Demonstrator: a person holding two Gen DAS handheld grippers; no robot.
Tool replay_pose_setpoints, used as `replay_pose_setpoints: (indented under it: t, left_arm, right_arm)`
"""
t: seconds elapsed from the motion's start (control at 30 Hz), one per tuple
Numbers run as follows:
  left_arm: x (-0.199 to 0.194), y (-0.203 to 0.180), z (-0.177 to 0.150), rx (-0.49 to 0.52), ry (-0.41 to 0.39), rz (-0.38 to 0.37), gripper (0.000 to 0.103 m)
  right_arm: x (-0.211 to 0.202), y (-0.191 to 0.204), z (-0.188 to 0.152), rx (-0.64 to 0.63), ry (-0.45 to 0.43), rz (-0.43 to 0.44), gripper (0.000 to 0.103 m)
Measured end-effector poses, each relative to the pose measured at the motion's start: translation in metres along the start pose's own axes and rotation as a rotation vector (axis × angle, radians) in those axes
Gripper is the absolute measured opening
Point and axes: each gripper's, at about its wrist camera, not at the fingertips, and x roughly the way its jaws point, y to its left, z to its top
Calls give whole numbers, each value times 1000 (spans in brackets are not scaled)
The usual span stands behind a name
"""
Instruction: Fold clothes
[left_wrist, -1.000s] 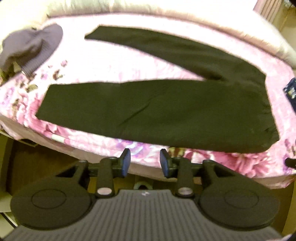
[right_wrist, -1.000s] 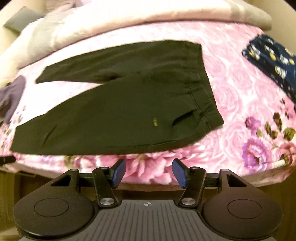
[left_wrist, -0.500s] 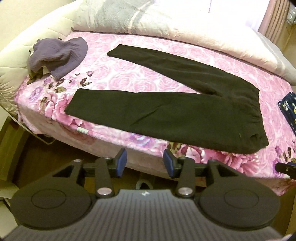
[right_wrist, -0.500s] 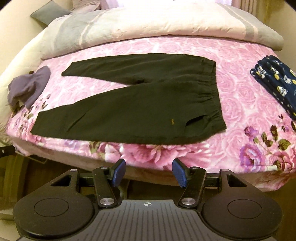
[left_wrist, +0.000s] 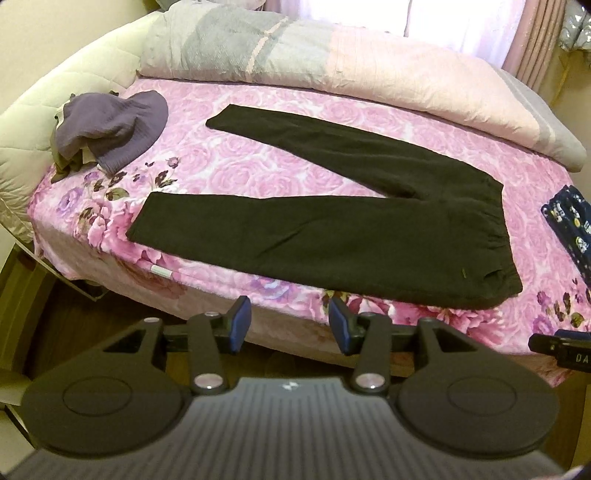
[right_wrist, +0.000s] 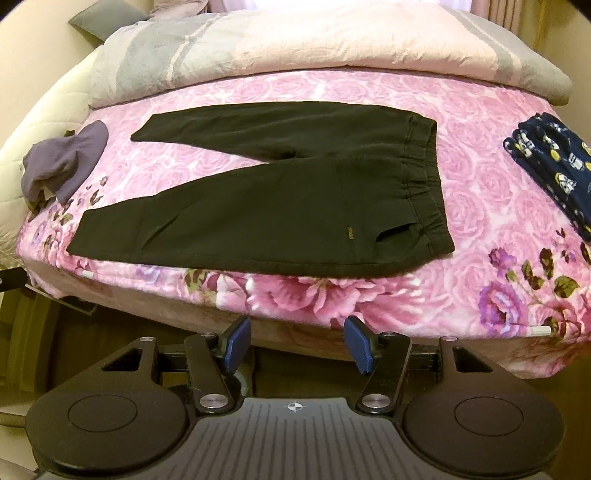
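Note:
Black trousers lie flat on the pink floral bed, legs spread in a V toward the left, waistband at the right. The near leg runs along the bed's front edge. My left gripper hangs open below and in front of that edge, nothing between its blue pads. My right gripper is also open and empty, off the bed's front edge, below the trousers' hip. Neither touches the cloth.
A crumpled purple garment lies at the bed's left end. Folded navy patterned clothing sits at the right. A rolled grey-pink duvet lines the far side. The right gripper's tip shows at the left view's right edge.
Both grippers have pulled back and up from the bed, so the trousers look smaller and farther. The trousers have not moved. Both stay open.

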Motion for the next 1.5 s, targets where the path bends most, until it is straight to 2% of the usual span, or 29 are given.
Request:
replay_pose_setpoints:
  t: [0.17,0.7,1.47,1.5]
  left_arm:
    - [-2,2,2,13,-12,-11,44]
    - [-2,8,-16,6,18,-17,44]
    - [4,35,-30,-71,65,75,48]
    - [5,36,-30,-77,69,79,48]
  right_arm:
    - [-2,2,0,2,-1,-13,59]
    - [-1,13,-9,-16,26,-20,59]
    - [19,41,4,-116,58,32,60]
    - [21,42,5,-123,62,35,66]
